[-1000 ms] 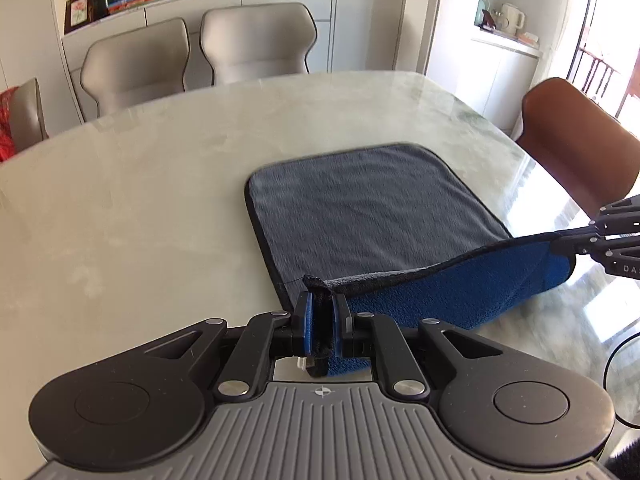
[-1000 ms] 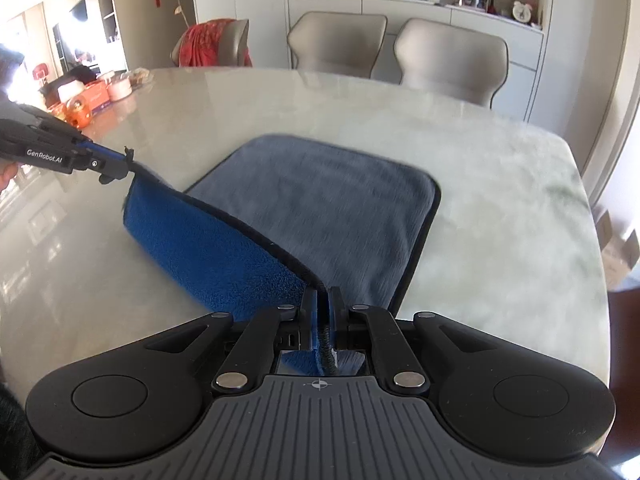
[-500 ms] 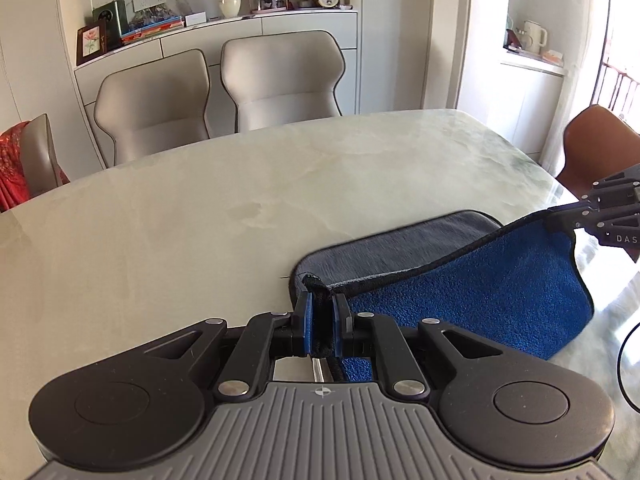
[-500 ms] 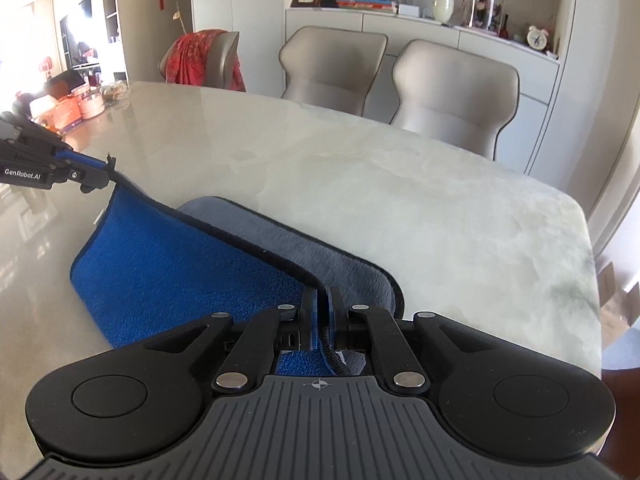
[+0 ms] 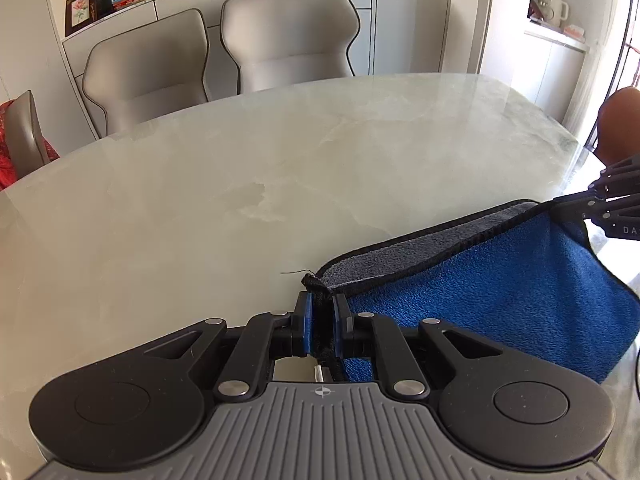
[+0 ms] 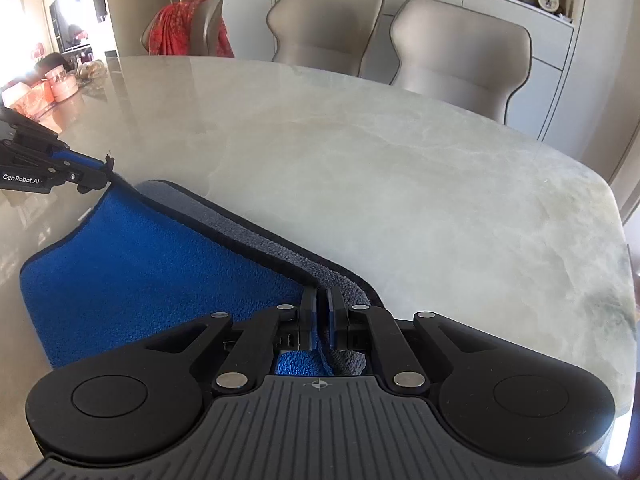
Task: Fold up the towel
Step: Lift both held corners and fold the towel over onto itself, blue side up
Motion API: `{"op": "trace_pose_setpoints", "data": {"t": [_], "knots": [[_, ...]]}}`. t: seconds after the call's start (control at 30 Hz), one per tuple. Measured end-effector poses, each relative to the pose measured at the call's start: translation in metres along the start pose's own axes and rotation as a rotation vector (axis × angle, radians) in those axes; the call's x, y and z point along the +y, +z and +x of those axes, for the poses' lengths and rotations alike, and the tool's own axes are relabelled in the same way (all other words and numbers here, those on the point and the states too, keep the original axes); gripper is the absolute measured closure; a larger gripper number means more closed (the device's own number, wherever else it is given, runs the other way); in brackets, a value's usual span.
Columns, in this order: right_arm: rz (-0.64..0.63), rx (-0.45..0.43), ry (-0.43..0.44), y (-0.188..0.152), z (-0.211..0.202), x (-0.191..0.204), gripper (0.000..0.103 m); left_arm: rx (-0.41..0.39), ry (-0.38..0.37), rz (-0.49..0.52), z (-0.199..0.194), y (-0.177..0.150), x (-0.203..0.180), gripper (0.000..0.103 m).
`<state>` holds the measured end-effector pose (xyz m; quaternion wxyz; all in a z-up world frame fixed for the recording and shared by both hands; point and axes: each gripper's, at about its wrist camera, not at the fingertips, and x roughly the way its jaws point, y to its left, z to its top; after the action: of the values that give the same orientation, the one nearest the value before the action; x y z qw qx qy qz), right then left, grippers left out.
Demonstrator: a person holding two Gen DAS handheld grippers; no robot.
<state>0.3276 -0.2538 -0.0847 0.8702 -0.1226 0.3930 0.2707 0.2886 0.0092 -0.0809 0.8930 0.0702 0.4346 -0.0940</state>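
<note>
The towel is blue on one face and grey on the other, with a black hem. It lies folded over on the marble table, blue face up, with a narrow grey strip showing along its far edge. My left gripper is shut on one towel corner. My right gripper is shut on the other corner of the same edge; the towel also shows in the right wrist view. Each gripper shows at the side of the other's view, the right gripper and the left gripper.
The marble table stretches far ahead. Two beige chairs stand at its far side before a white cabinet. A brown chair is at the right. A chair with a red cloth and orange packages are at the left.
Both grippers carried the held towel edge forward over the rest of the towel. The visible grey area shrank to a narrow strip, and the blue face now covers most of it.
</note>
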Motion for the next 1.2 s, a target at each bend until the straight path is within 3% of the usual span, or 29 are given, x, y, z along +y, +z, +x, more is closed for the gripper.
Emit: {"op": "trace_pose_setpoints", "data": {"t": [1.2], "knots": [[0.064,-0.022,-0.034,-0.005,0.013,-0.006,0.093,0.007,0.040,-0.002,0.020,0.017,0.010,0.092]]}}
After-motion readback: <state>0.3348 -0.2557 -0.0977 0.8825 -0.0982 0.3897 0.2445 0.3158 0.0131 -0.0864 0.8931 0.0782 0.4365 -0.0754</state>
